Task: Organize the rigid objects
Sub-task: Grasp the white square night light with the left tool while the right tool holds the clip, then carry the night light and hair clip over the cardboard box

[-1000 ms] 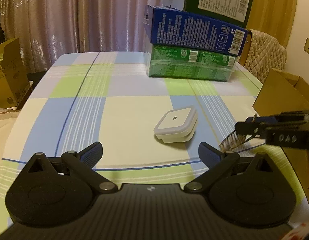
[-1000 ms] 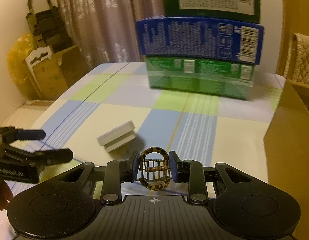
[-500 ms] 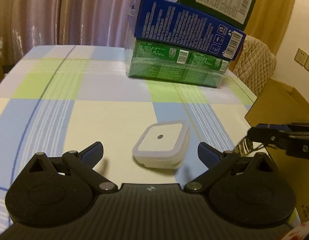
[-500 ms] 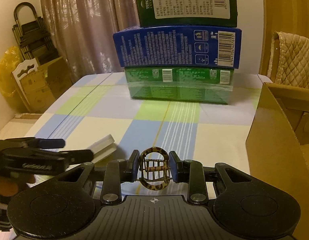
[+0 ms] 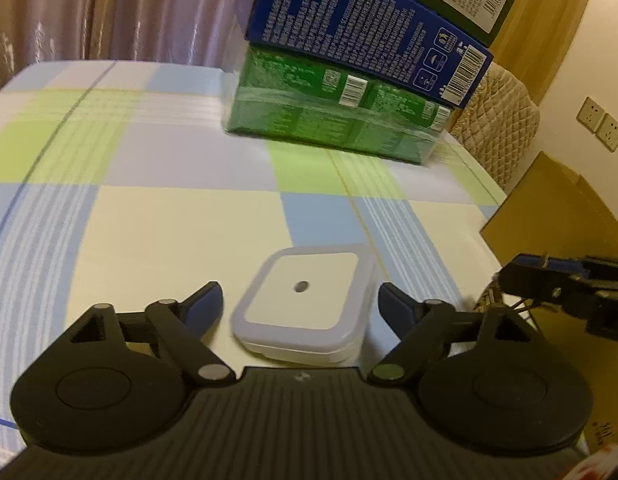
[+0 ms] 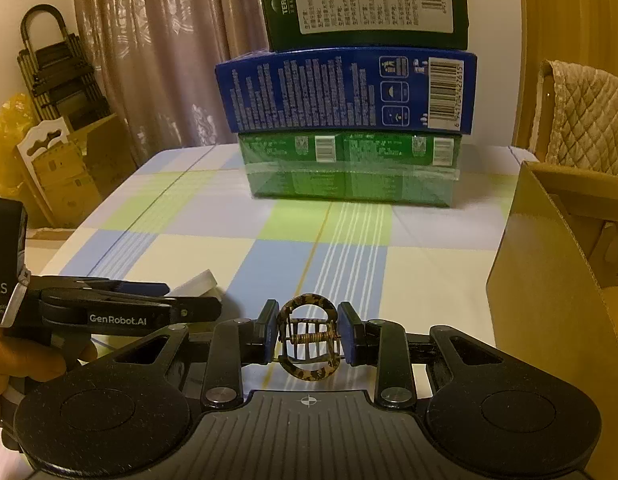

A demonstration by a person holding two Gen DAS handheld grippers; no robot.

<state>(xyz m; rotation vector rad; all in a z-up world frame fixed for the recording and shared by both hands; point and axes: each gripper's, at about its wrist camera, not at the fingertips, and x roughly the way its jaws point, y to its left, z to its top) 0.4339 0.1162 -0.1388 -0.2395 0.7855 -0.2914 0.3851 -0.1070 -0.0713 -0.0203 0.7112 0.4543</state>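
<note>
Left wrist view: left gripper [image 5: 301, 300] is closing around the white square box [image 5: 305, 306] – box is sitting between the jaws, but both pads are showing a gap to its sides, so no contact yet. Box is lying flat on the checked tablecloth [image 5: 169, 248] near the table's near edge, a small dark dot centred on its lid.

Right wrist view: right gripper [image 6: 308, 338] is clamping a tortoiseshell hair claw [image 6: 308, 338] tight between its pads, holding it just above the cloth by the near edge. A hand [image 6: 25, 364] is gripping the left tool at the frame's left.

Cardboard box [image 6: 557, 280] is standing open at the table's right edge – likely the drop point for both items, though that's my guess. Further back, a stack of cartons [image 6: 349, 128] – green at the bottom, blue, then dark green on top – is sitting toward the far edge, with the curtain [image 6: 157, 60] behind.

Risks from here:
- Box looks slightly rotated relative to the jaws, so the pads may be catching corners rather than flat sides – it could twist or squirt out on closing.
- Smooth plastic with a low profile; a grip too high might be taking the lid only.
- Pressing down while closing could be dragging the cloth along with it.
- The two grippers are working close together – collision risk if both head for the cardboard box at once.
</note>
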